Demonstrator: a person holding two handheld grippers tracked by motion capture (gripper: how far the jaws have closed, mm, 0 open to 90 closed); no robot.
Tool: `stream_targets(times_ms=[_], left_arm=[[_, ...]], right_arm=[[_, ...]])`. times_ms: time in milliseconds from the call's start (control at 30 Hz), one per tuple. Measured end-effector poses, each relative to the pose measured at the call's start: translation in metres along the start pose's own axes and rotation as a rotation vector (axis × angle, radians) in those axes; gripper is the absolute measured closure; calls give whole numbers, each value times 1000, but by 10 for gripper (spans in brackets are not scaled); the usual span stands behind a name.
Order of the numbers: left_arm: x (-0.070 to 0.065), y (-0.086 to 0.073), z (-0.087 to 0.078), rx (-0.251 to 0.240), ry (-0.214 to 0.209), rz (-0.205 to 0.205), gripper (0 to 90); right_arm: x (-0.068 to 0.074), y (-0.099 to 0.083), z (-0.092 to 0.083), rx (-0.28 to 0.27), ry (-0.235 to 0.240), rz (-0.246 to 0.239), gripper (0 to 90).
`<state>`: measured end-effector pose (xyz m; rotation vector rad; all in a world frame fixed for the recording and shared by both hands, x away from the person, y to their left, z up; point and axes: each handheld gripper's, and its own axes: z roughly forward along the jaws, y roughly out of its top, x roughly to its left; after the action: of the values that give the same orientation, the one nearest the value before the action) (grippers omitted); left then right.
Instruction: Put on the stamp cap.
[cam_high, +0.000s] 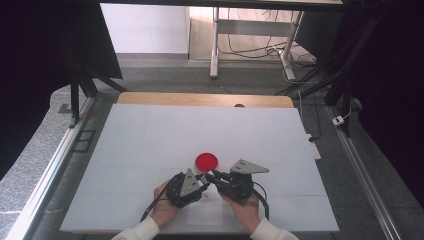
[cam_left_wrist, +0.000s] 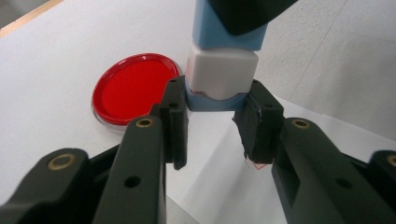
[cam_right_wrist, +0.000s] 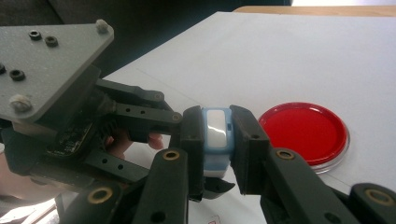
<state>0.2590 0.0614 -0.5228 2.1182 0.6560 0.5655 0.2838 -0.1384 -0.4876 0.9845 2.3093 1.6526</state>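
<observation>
Small blue-and-white plastic stamp (cam_left_wrist: 223, 70) clamped at opposite ends by 2 closed grippers, left gripper (cam_left_wrist: 212, 126) and right gripper (cam_right_wrist: 215, 140), likely for pulling apart. Parked beside round red ink pad (cam_high: 206, 161) for inking, probably.

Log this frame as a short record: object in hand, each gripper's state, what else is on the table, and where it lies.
held object: blue-and-white stamp, gripped at both ends
left gripper: shut on the stamp's white-and-blue end
right gripper: shut on the stamp's other end
grippers' position: tips meeting near the table's front edge
other item: red dish, flat on the table just beyond the grippers, apart from them
paper: white sheet under the stamp
</observation>
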Motion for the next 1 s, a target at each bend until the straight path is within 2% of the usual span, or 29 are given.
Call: stream_targets(times_ms=[300,467,800,1000], left_arm=[[0,0,0,-1,1,1,650],[2,-3,3,13,-20,-27,645],[2,-4,4,19,-25,-22,634],[3,-4,6,39,-39,-28,573]], right_arm=[[-1,-1,0,6,6,6,755],[-2,0,-1,2,4,19,754],[-3,-1,0,4,6,15,753],[-4,0,-1,-7,15,16,753]])
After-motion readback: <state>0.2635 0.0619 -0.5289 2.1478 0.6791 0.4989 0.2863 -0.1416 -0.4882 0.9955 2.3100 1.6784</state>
